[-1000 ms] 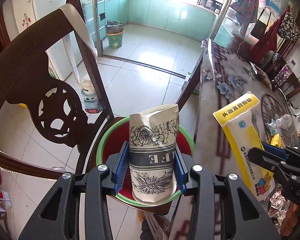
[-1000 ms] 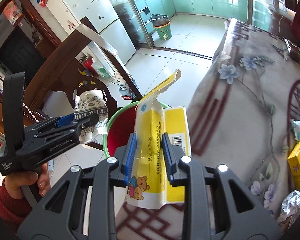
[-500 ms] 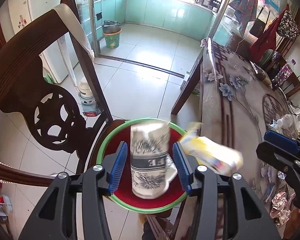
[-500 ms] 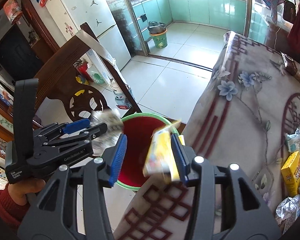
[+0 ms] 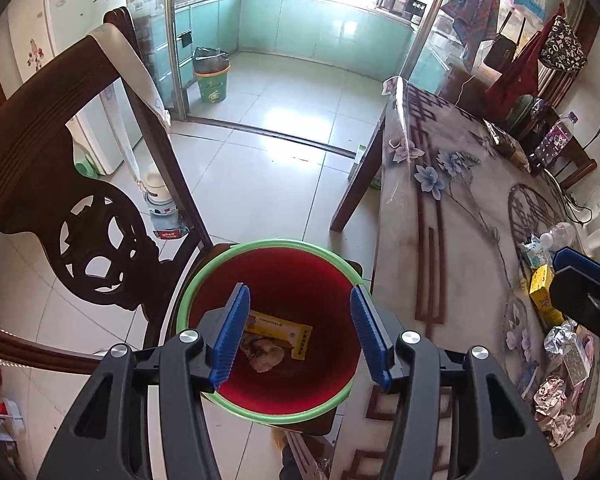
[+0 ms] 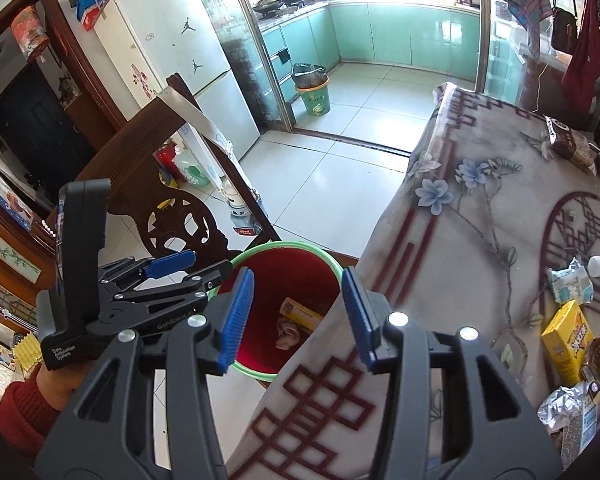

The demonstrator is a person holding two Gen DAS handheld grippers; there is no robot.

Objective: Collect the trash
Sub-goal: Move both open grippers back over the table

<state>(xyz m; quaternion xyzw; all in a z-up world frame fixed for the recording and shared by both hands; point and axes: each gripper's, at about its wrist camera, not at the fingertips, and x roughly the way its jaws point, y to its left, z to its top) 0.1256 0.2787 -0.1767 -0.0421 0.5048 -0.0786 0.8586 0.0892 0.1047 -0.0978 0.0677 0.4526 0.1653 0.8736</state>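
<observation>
Crumpled brownish scrap [image 5: 265, 354] in red green-rimmed bucket [image 5: 342, 268]: too blurred to ID, partly behind left hand-held gripper [image 5: 300, 330] pad. Yellow flat packet [image 5: 284, 330] print unreadable. Right hand-held gripper [image 5: 584, 292] cut off by pic edge. Foil wrappers [image 6: 560, 404] on floral-cloth counter [image 6: 480, 240] cropped at corner.

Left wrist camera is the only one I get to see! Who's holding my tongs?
Observer: A hand in a red sleeve grips the back of the left tongs.
Operator: Did my other tongs grab any trash?
Observer: No. The right tongs are open, with nothing between them.
Operator: Is anything hiding behind the chair?
Observer: Yes. Past the chair, what looks like a red fire extinguisher stands on the floor beside the fridge.
</observation>
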